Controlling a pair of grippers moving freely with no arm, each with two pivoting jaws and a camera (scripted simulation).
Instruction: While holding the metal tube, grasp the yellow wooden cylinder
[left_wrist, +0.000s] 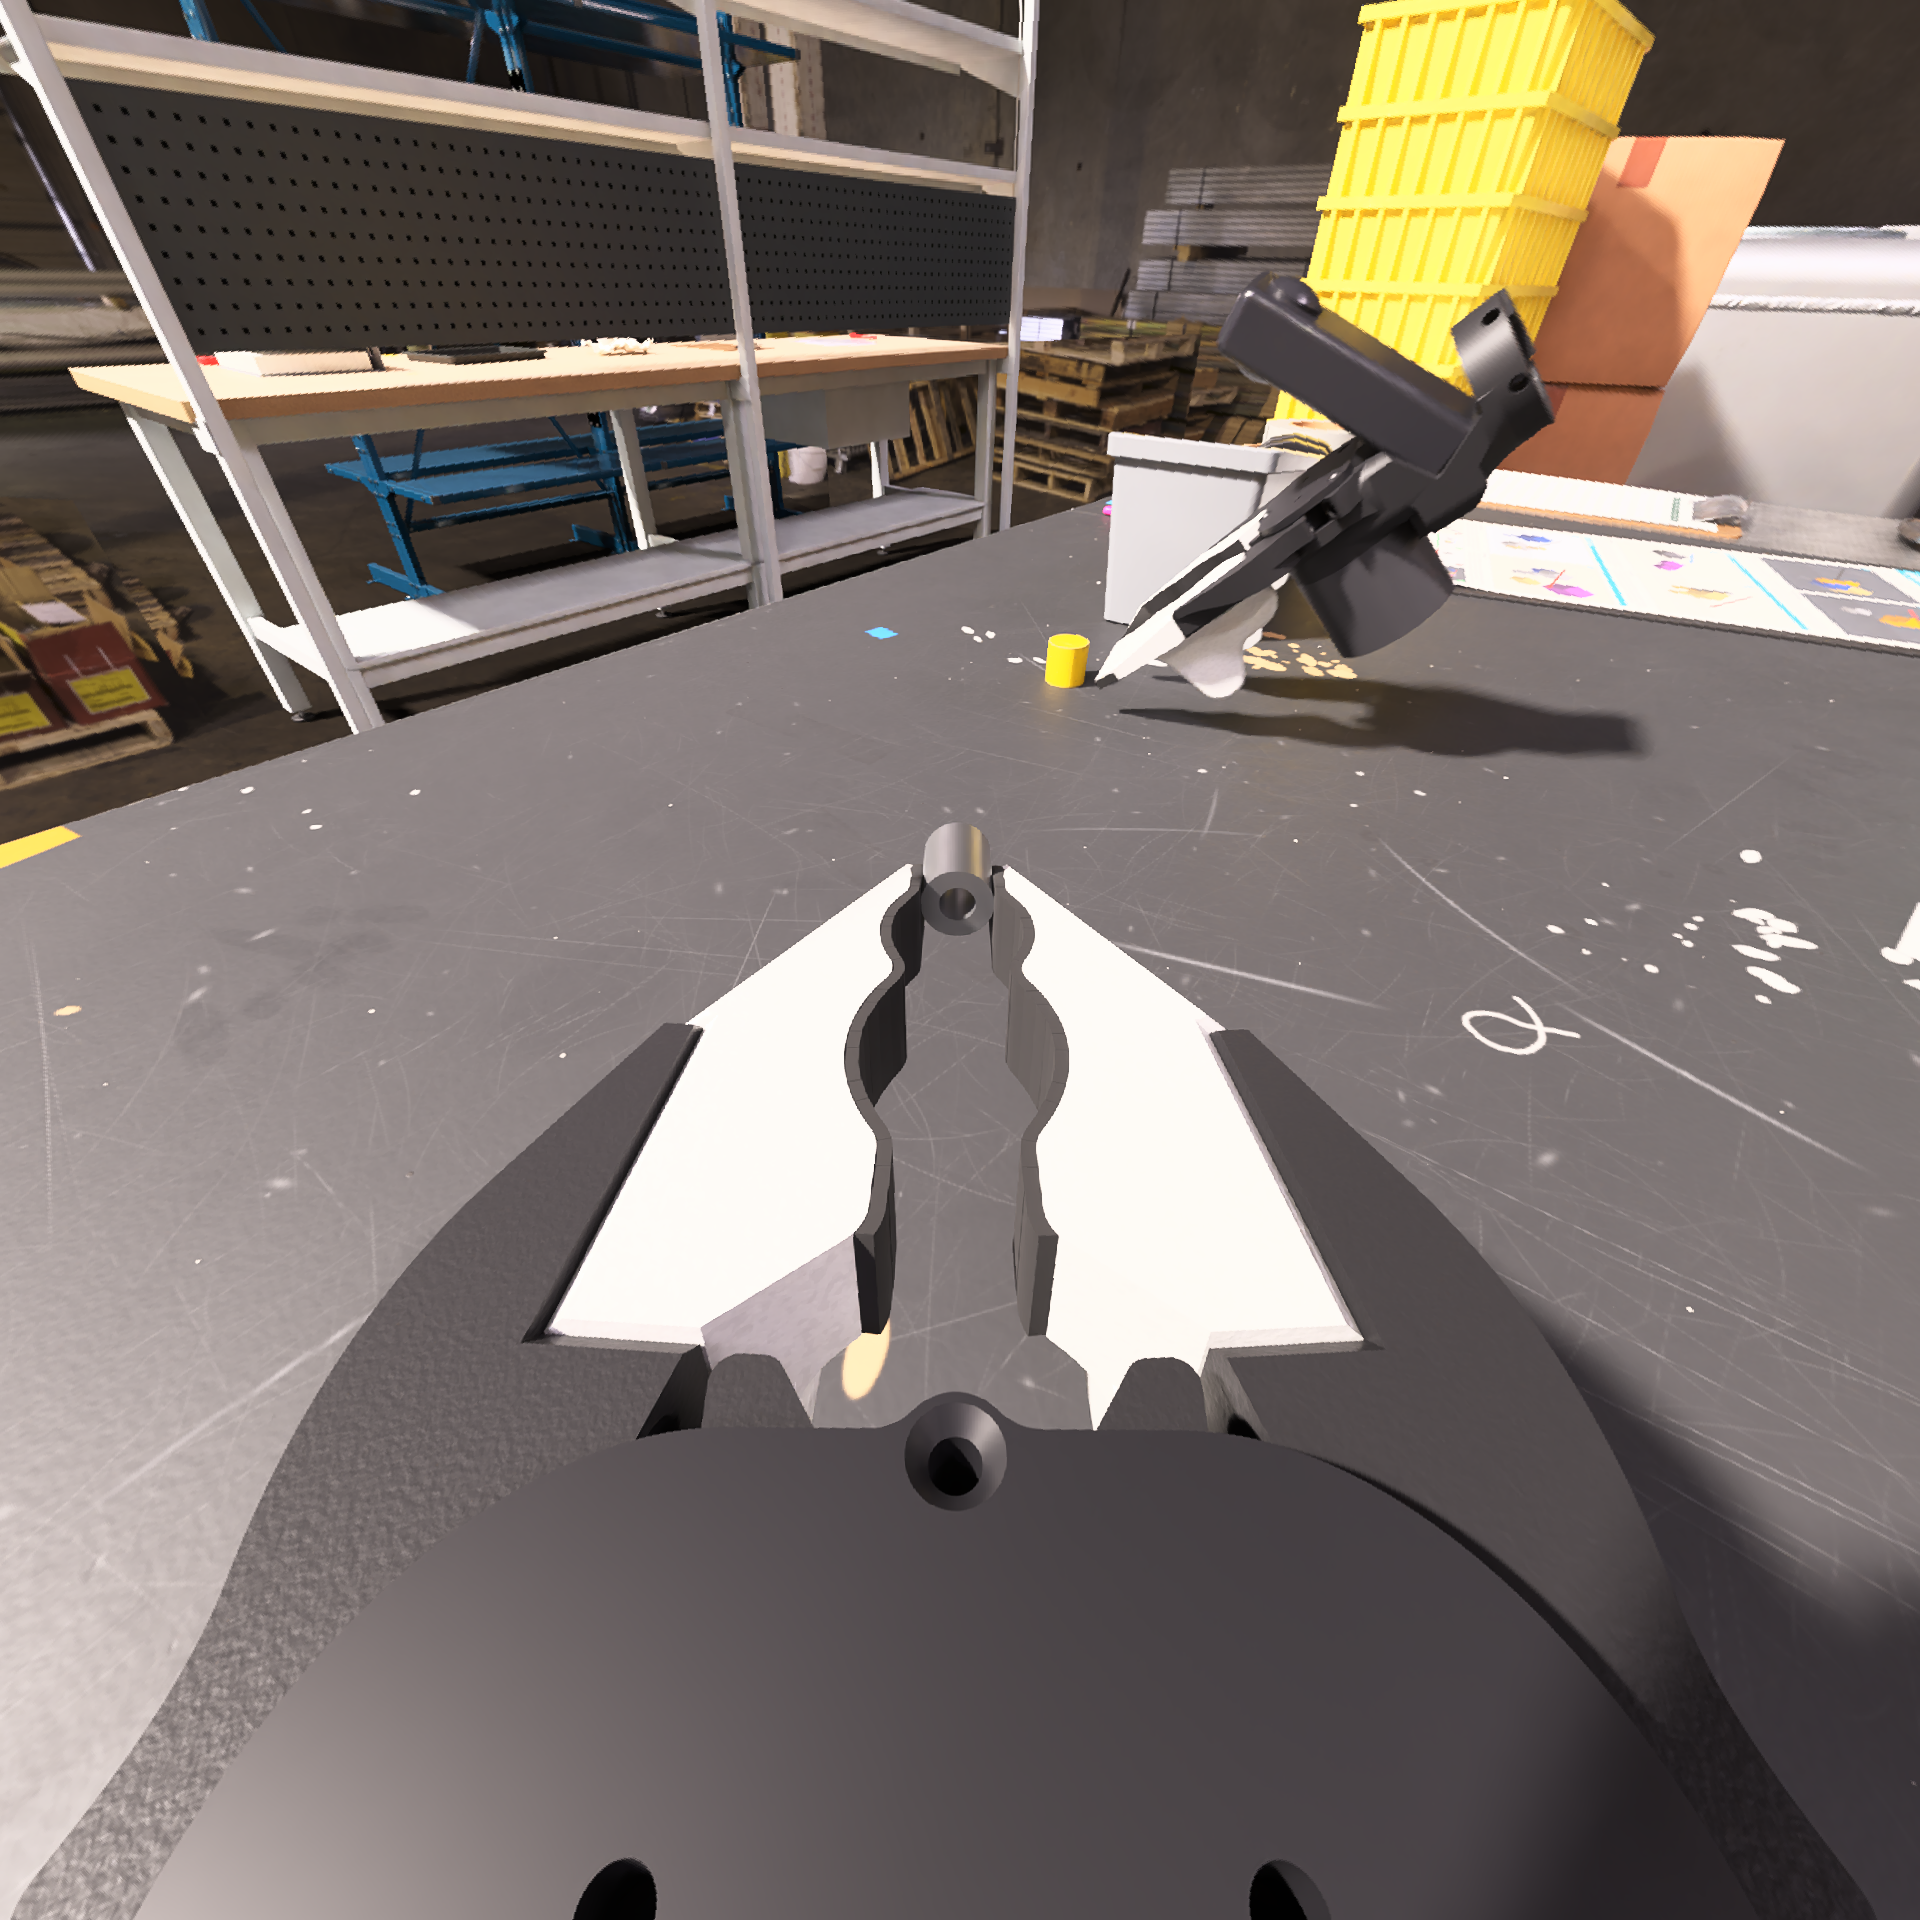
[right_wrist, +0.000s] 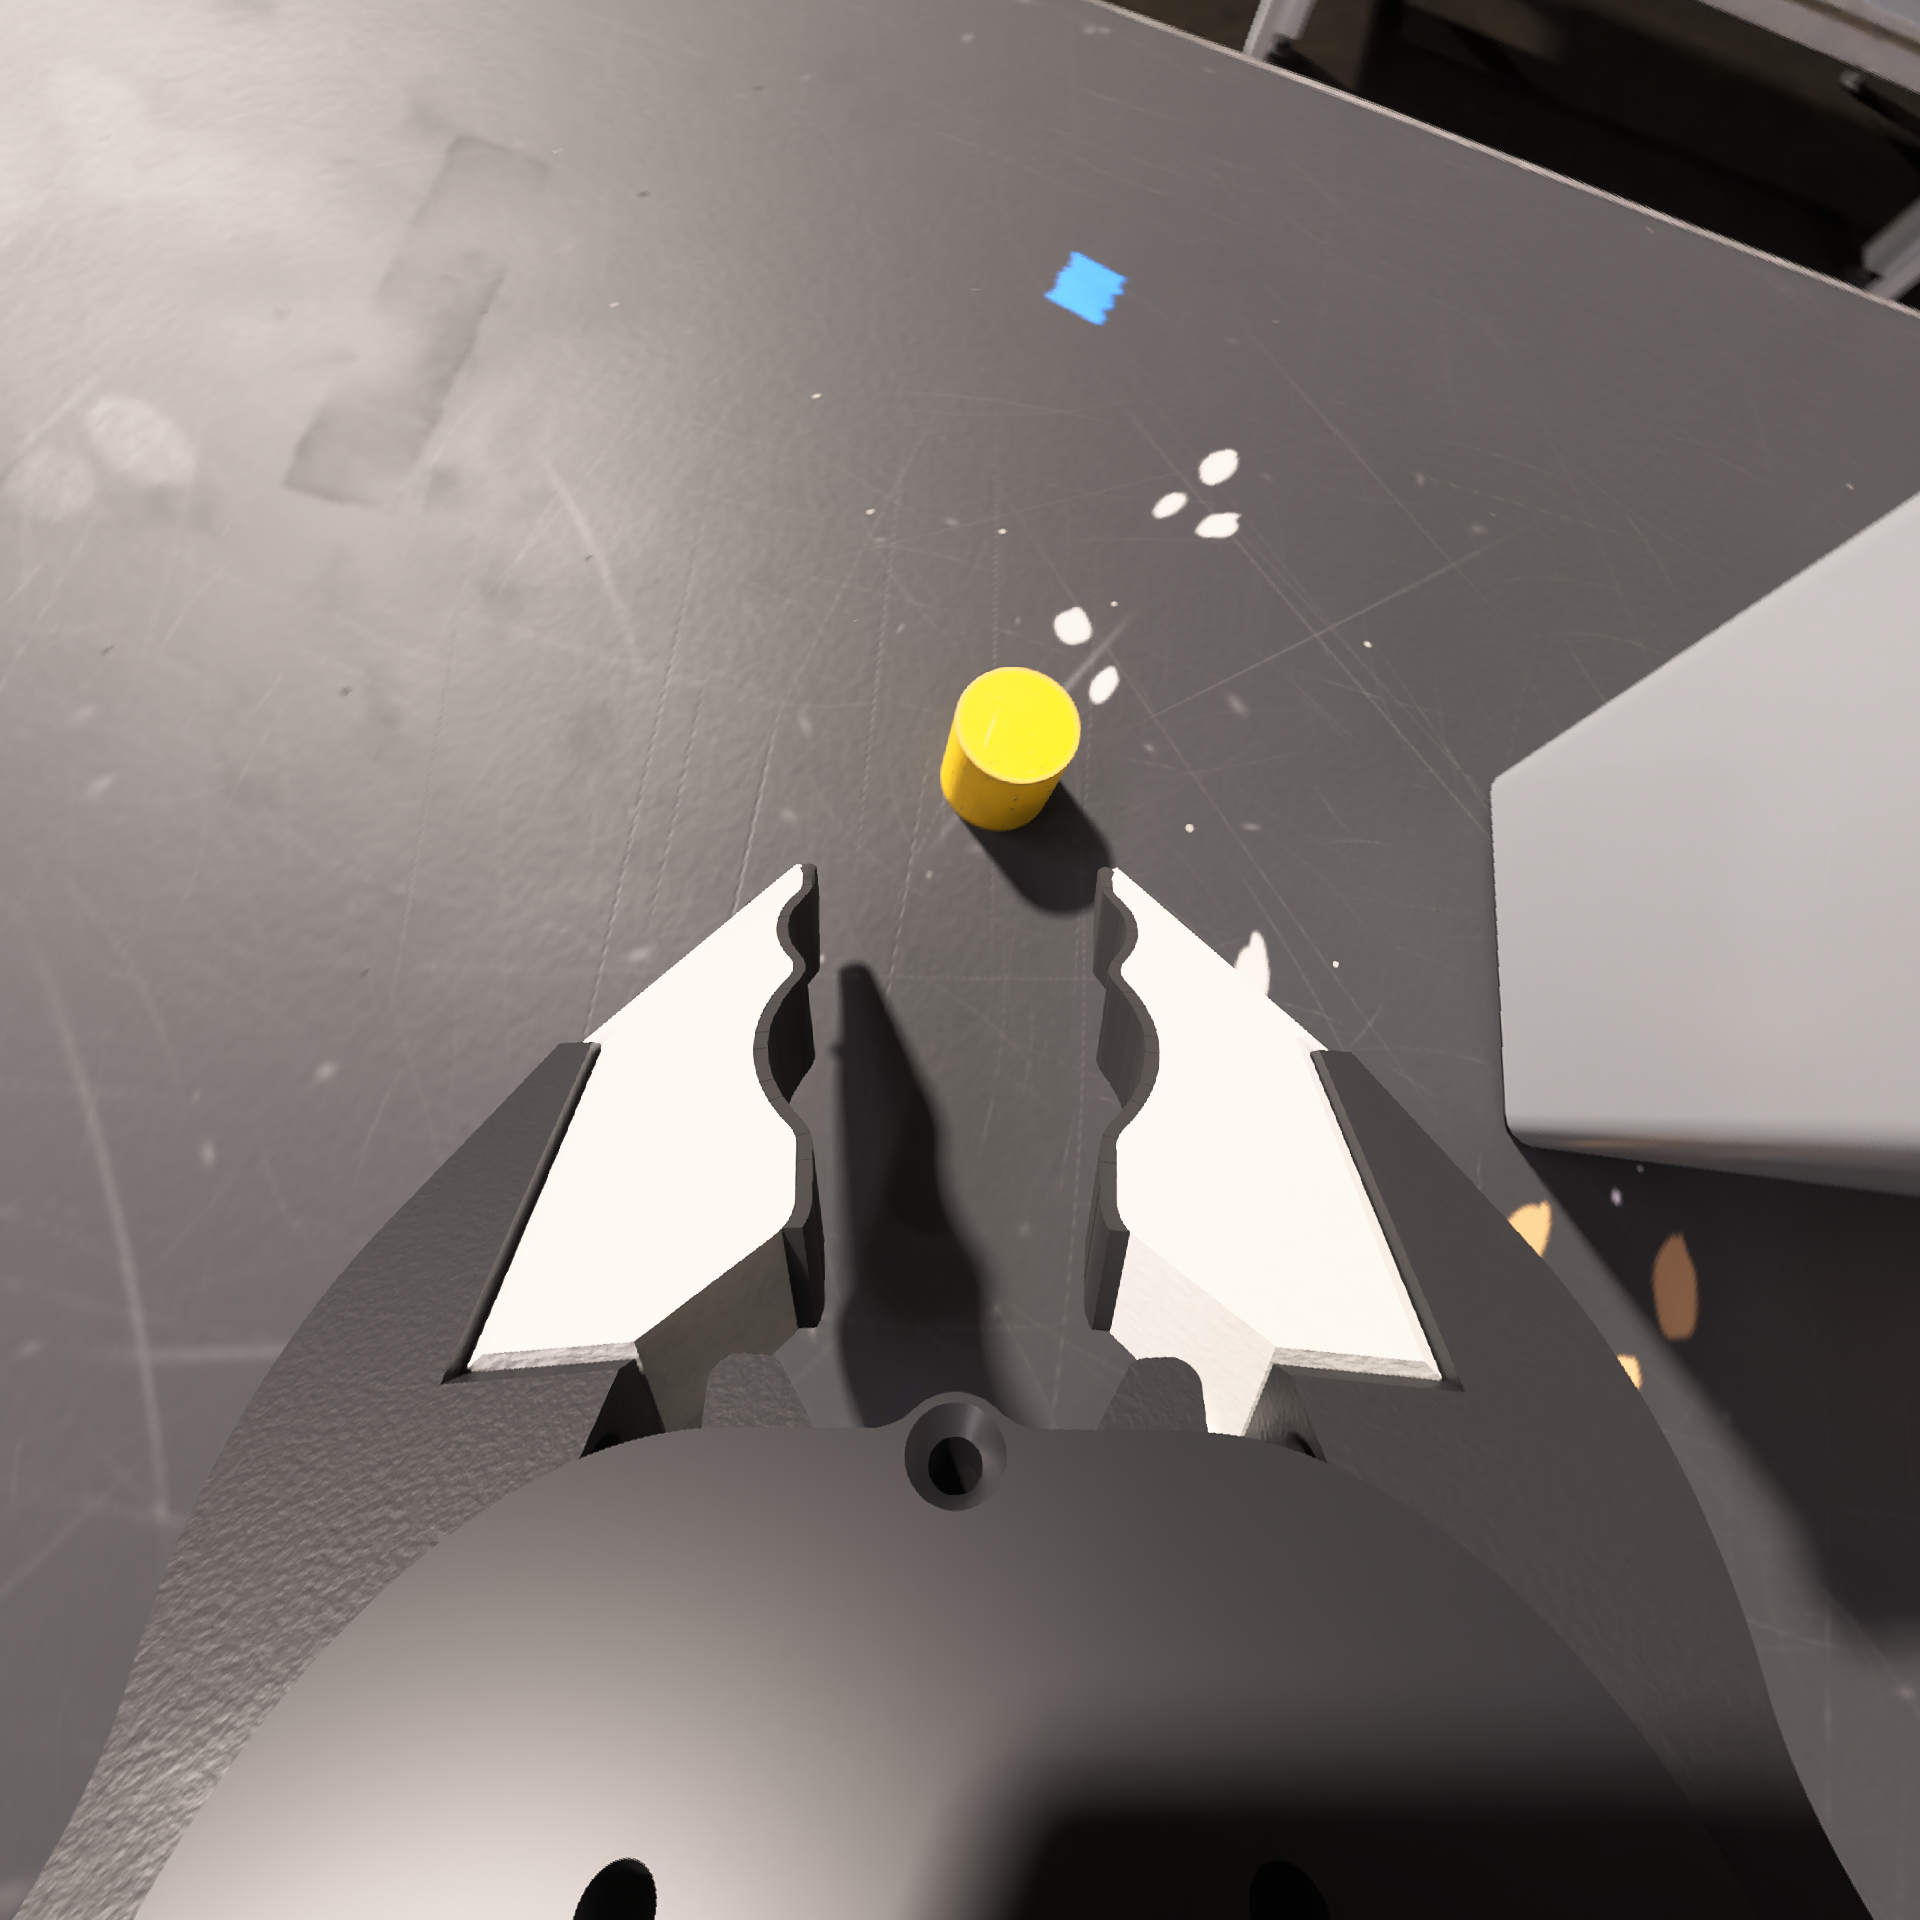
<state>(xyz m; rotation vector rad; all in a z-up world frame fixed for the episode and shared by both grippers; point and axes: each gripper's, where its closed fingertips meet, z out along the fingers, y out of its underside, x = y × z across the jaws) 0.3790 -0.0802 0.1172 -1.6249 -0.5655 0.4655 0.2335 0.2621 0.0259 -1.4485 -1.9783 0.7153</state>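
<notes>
My left gripper (left_wrist: 957, 883) is shut on a short grey metal tube (left_wrist: 957, 878), pinched at the fingertips, its open end facing the camera, above the dark table (left_wrist: 520, 987). The yellow wooden cylinder (right_wrist: 1010, 746) stands upright on the table; in the left wrist view it (left_wrist: 1066, 660) sits far ahead. My right gripper (right_wrist: 958, 883) is open and empty, tilted down, its fingertips just short of the cylinder, not touching. In the left wrist view the right gripper (left_wrist: 1110, 673) points down beside the cylinder.
A grey box (right_wrist: 1714, 987) stands close on the right of the cylinder, also in the left wrist view (left_wrist: 1174, 520). A blue tape patch (right_wrist: 1085, 288) lies beyond it. Stacked yellow crates (left_wrist: 1475, 177), a workbench with pegboard (left_wrist: 520, 384) and pallets stand past the table edge.
</notes>
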